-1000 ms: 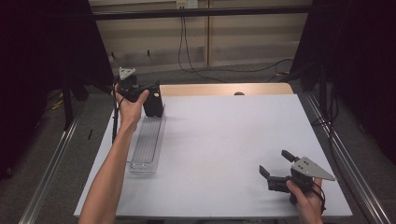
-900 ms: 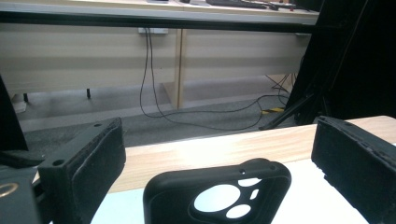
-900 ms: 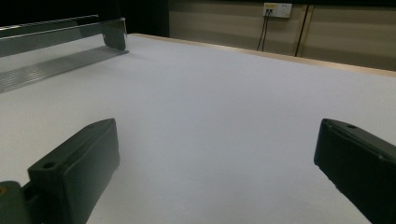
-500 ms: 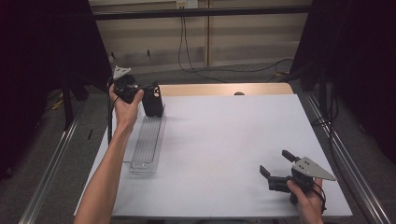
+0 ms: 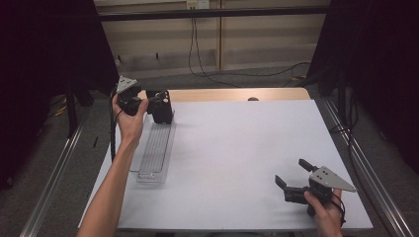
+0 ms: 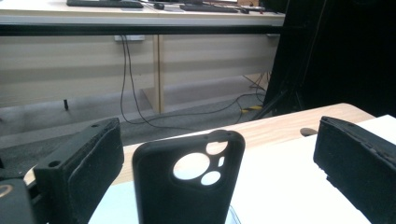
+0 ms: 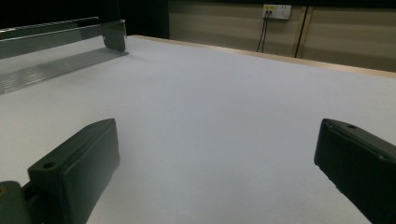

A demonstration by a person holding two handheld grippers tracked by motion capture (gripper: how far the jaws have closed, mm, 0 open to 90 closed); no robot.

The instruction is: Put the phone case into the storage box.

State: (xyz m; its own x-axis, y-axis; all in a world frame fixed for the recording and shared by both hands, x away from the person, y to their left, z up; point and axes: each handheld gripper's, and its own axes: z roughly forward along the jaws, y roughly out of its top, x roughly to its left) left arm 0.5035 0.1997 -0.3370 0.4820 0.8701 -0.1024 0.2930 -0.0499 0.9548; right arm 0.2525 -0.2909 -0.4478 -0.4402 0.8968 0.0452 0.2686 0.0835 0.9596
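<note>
A black phone case [image 5: 163, 107] stands upright at the far end of a clear plastic tray [image 5: 153, 153] on the left side of the white table [image 5: 237, 148]. My left gripper [image 5: 148, 101] is held at that far end, open. In the left gripper view the phone case [image 6: 187, 182], with its camera cut-out facing me, stands between the two spread jaws of the left gripper [image 6: 217, 135] and touches neither. My right gripper [image 5: 291, 171] rests open near the table's front right corner, with only bare table in front of the right gripper [image 7: 217, 126].
A wooden strip [image 5: 227, 94] runs along the table's far edge. Metal rails [image 5: 54, 173] flank the table on both sides. Cables [image 5: 197, 54] hang down the wall behind. The clear tray [image 7: 56, 60] lies far off in the right gripper view.
My left hand and gripper have shifted a little to the left, away from the phone case, which stayed upright in place. The right gripper has hardly moved.
</note>
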